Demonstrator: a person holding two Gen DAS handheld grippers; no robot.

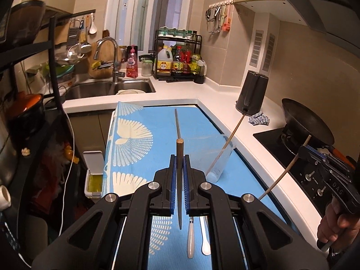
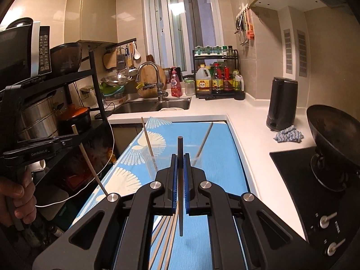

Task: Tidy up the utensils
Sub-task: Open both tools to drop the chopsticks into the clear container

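My left gripper (image 1: 179, 160) is shut on a wooden chopstick (image 1: 179, 150) held upright above the blue patterned cloth (image 1: 144, 135). My right gripper (image 2: 179, 158) is shut on a dark chopstick (image 2: 180, 148). A clear glass (image 1: 219, 164) stands on the cloth right of the left gripper, with a chopstick (image 1: 234, 130) leaning in it. In the right wrist view the glass (image 2: 155, 159) holds two chopsticks. A dark chopstick (image 1: 177, 121) lies on the cloth ahead. A white-handled utensil (image 1: 190, 238) and a white spoon (image 1: 205, 240) lie under the left gripper. Several chopsticks (image 2: 166, 236) lie under the right gripper.
A sink (image 1: 108, 87) with a tap is at the back. A condiment rack (image 1: 177, 56), a black kettle (image 1: 253, 92), a blue rag (image 1: 258, 119) and a wok (image 1: 306, 121) on the hob stand on the white counter. A black shelf (image 2: 67, 112) stands left.
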